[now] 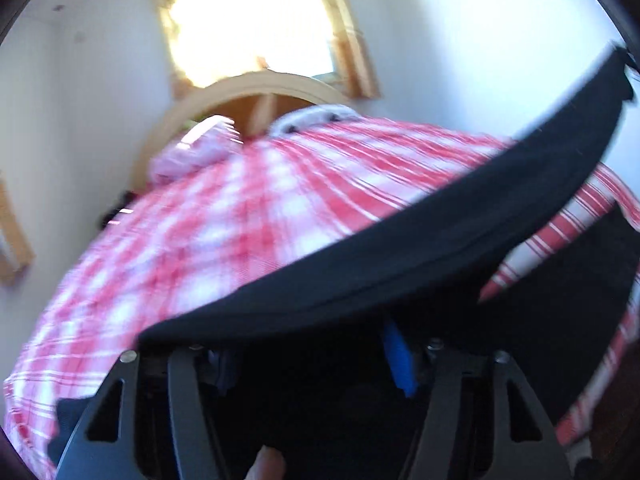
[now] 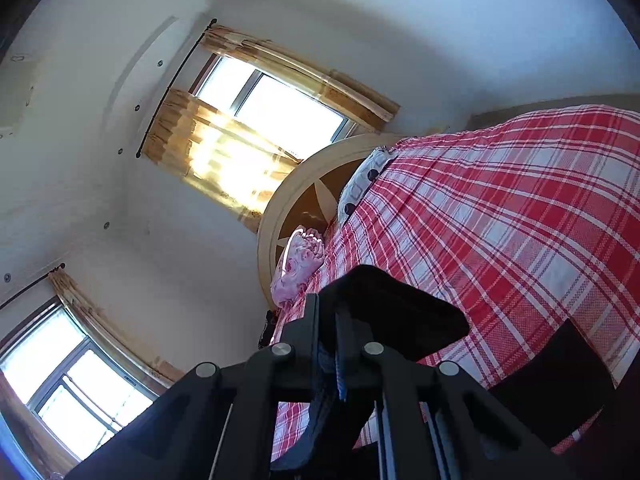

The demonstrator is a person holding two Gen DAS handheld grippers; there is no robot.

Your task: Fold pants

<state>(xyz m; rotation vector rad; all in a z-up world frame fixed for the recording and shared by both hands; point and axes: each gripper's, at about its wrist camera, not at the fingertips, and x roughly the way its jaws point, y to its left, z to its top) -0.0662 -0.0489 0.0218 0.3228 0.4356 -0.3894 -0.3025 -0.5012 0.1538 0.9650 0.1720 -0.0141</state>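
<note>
The right gripper [image 2: 340, 344] is clamped on the black pants [image 1: 400, 256], lifted over the plaid bed [image 2: 520, 208] toward 3 o'clock. The left gripper's [image 1: 312, 360] grip is hidden by cloth. Mid-fold; next, lay the raised edge flat.

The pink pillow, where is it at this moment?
The pink pillow lies at the head of the bed, against the rounded wooden headboard, on the red plaid bedsheet. In the left wrist view it shows left of centre, blurred.

Black pants [image 1: 400, 264], red-and-white plaid bedspread [image 2: 520, 208], pink floral pillow [image 2: 298, 266], tan curtains [image 2: 188, 136], white walls [image 2: 440, 20].
</note>
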